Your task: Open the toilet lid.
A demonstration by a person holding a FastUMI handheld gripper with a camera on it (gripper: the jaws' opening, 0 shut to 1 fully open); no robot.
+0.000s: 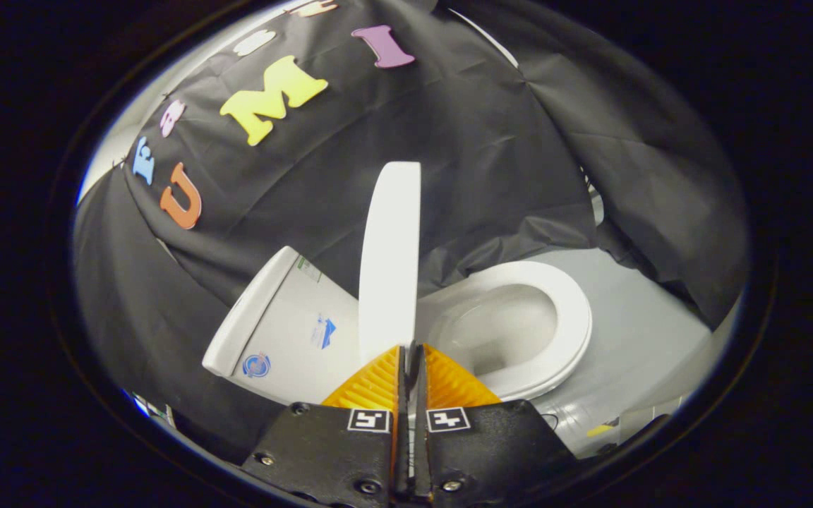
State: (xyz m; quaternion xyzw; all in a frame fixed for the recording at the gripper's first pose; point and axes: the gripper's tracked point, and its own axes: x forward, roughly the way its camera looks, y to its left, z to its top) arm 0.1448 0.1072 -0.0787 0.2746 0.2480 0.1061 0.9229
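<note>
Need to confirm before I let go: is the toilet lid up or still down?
Up. The lid stands on edge between the tank and the exposed seat. The gripper fingers are pinched together at its edge; whether both press it, cannot tell.

The scene is viewed from close behind the fingers (378, 384), tilted, with the raised lid (390, 261) just ahead.

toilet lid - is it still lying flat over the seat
No: the toilet lid stands raised on edge, pinched at its rim in the gripper, with the seat and bowl uncovered beside it.
</note>
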